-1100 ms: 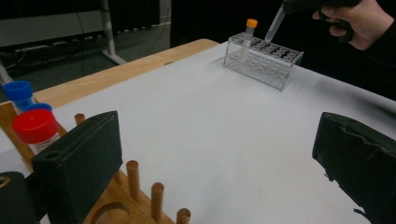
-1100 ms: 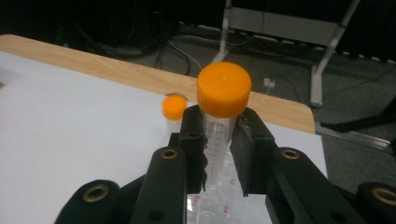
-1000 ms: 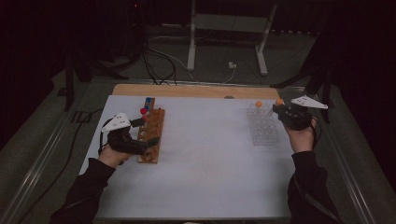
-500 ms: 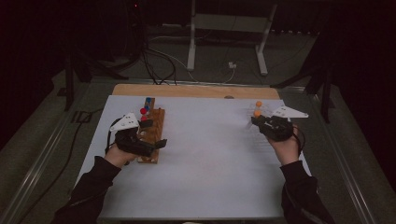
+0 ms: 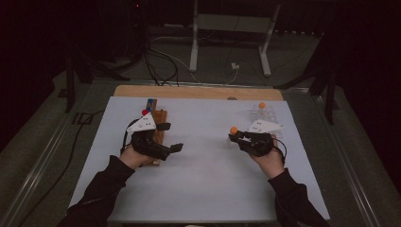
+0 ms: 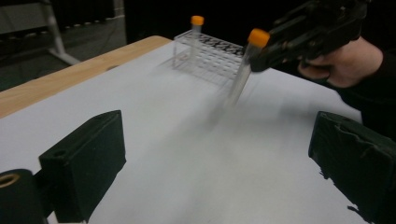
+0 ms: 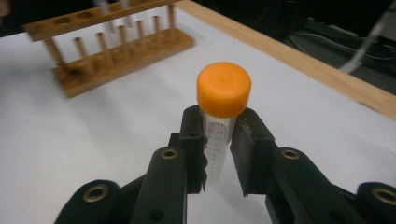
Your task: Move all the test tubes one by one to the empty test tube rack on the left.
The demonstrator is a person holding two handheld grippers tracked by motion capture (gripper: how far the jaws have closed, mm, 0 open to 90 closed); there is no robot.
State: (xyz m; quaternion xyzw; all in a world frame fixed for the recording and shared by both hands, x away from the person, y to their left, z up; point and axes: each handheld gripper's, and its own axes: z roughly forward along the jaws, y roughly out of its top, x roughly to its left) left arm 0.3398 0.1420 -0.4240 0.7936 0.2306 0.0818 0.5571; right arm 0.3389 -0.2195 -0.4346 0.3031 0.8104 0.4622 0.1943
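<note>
While the right gripper [image 5: 235,135] stays clenched on the orange-capped tube [image 7: 219,122], its jaws pinching the clear graduated barrel just below the cap, the tube rides upright above the middle of the bench [image 5: 203,189], right of centre. One second ago this gripper stood over the clear rack [image 5: 263,113] near the bench's far right corner; it has since carried the tube away from that rack toward the centre. One orange-capped tube [image 5: 262,105] remains standing in the clear rack. The left gripper [image 5: 171,137] has come a little inward from the left edge and now hangs beside the wooden rack [image 5: 159,127], its jaws spread wide with nothing between them, as the left gripper view confirms. The wooden rack sits near the bench's far left side, with several pegs or slots visible in the right gripper view. Judgement: the transfer is mid-travel, extraction from the clear rack is complete, and the tube is probably bound for the wooden rack or for a handover.
</note>
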